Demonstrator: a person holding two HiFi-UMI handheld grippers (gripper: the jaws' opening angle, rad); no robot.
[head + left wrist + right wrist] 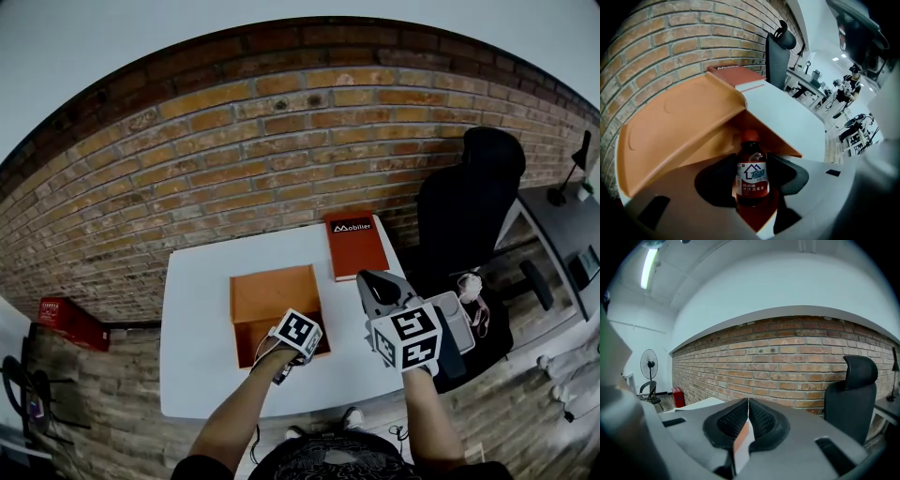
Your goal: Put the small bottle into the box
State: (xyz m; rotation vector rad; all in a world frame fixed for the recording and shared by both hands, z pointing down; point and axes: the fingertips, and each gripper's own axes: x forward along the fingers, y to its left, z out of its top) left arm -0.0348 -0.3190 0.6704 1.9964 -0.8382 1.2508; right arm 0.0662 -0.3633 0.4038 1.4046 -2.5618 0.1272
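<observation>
**Left gripper tipped down on a grip, right gripper level and closed**

The bare left forearm (232, 412) runs up from the lower edge of the head view. Its hand tips the left gripper (298, 339) steeply downward, with the jaws wide and the pads pressed on either side of the small bottle (752, 174), which stands upright between them. The right forearm (427, 424) lies alongside, apart from the left. It holds the right gripper (370, 279) nearly level and pointing away from the body, jaws closed pad to pad.

Red book (356, 246), black chair (467, 199), brick wall (234, 141)
</observation>
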